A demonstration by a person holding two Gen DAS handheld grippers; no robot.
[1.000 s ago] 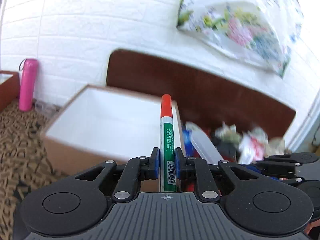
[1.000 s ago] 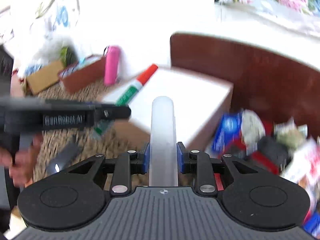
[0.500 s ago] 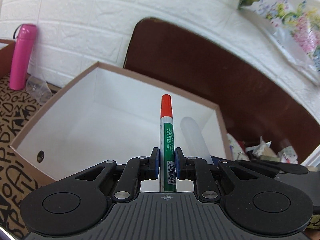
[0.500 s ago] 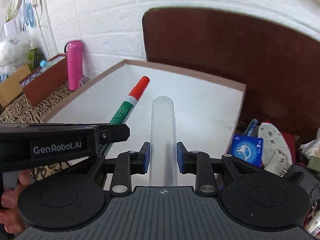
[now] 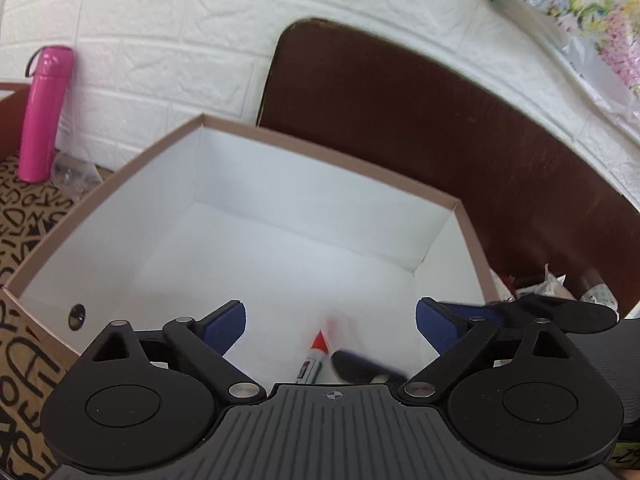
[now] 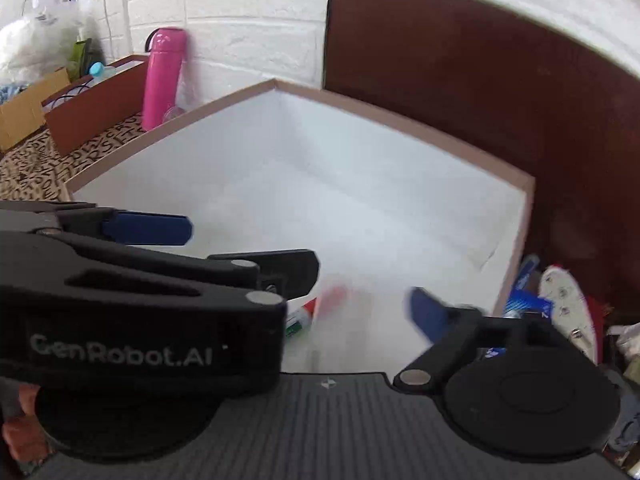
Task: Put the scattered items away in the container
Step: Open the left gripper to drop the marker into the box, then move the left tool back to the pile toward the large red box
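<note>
Left tongs point(image 5: 330, 320): jaws opening, nothing gripped.
Right tongs point(image 6: 360, 300): jaws opening, nothing visibly gripped.
Marker point(image 5: 314, 354): blurred inside the white box point(image 5: 320, 144), just below the left tongs, red tip pointed toward the box's far wall.
Remaining clutter point(image 6: 560, 304): beside the box's right wall, nearer the right tongs.

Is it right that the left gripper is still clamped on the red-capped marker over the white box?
No. The left gripper has let go: its jaws are opening, and the red-capped marker lies loose in the white box, as the left wrist view shows.
</note>
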